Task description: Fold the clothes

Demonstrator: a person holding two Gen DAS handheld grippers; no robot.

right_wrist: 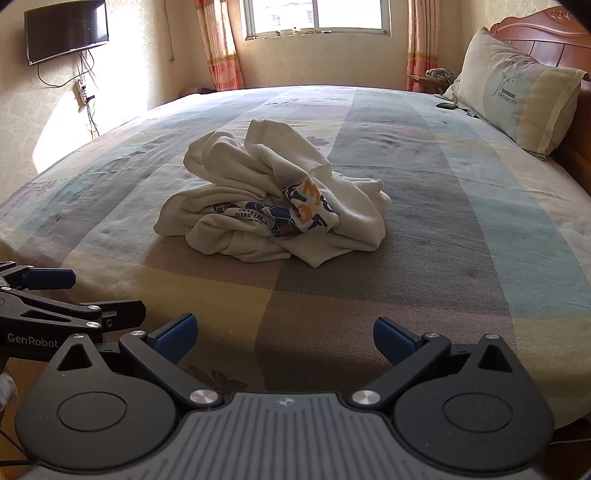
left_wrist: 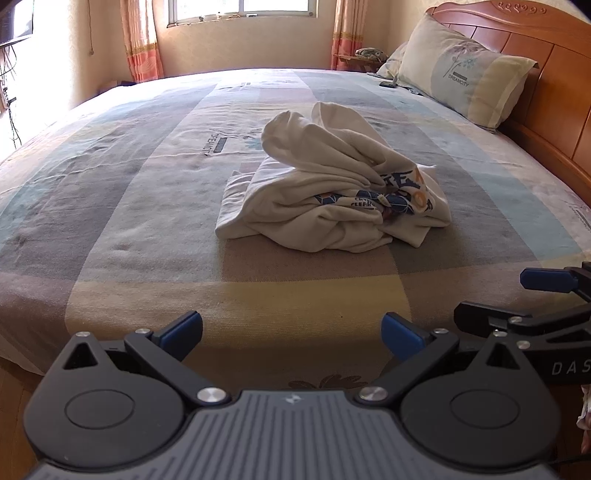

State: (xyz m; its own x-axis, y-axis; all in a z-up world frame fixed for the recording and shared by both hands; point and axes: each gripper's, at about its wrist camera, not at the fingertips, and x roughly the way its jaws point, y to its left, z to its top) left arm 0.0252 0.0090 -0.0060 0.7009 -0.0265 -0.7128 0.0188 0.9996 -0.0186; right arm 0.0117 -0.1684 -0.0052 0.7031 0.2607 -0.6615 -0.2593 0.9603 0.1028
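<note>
A crumpled white garment (left_wrist: 332, 188) with a blue and orange print lies in a heap in the middle of the bed; the right wrist view shows the same white garment (right_wrist: 273, 199). My left gripper (left_wrist: 291, 334) is open over the near edge of the bed, well short of the heap, with nothing between its blue-tipped fingers. My right gripper (right_wrist: 284, 338) is open too, beside it at the same edge, also empty. Each gripper shows at the side of the other's view: the right gripper (left_wrist: 532, 295) and the left gripper (right_wrist: 51, 295).
The bed's checked sheet (left_wrist: 147, 221) spreads wide around the heap. A pillow (left_wrist: 461, 70) leans on the wooden headboard (left_wrist: 546, 48) at the right. A small dark object (left_wrist: 388, 84) lies near the pillow. A TV (right_wrist: 66, 31) hangs on the left wall; a window (right_wrist: 314, 14) is beyond.
</note>
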